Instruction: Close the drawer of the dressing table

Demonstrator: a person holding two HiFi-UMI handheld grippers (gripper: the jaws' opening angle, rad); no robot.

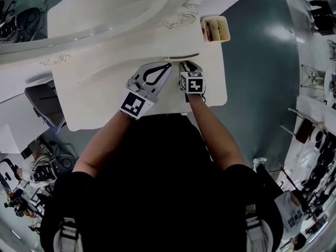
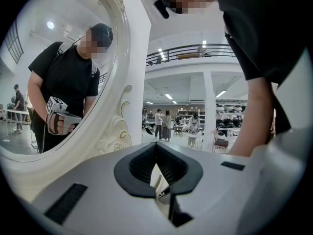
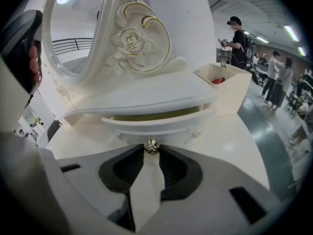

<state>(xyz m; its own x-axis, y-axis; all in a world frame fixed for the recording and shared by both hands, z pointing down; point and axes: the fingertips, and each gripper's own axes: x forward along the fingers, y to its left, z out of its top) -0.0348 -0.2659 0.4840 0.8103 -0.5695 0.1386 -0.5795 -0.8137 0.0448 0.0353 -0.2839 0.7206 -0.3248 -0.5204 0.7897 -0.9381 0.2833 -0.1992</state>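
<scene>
Closing step in hand: right gripper (image 3: 151, 151) pinches the knob (image 3: 151, 146) of the drawer (image 3: 161, 125), slightly open at the dressing table's (image 3: 234, 136) far middle; left gripper (image 2: 156, 145) is closed and empty, so next likely a straight push inward.

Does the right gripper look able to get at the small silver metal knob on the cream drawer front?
Probably yes: the right gripper looks closed on the small silver metal knob of the slightly open cream drawer; nothing is in the way.
</scene>
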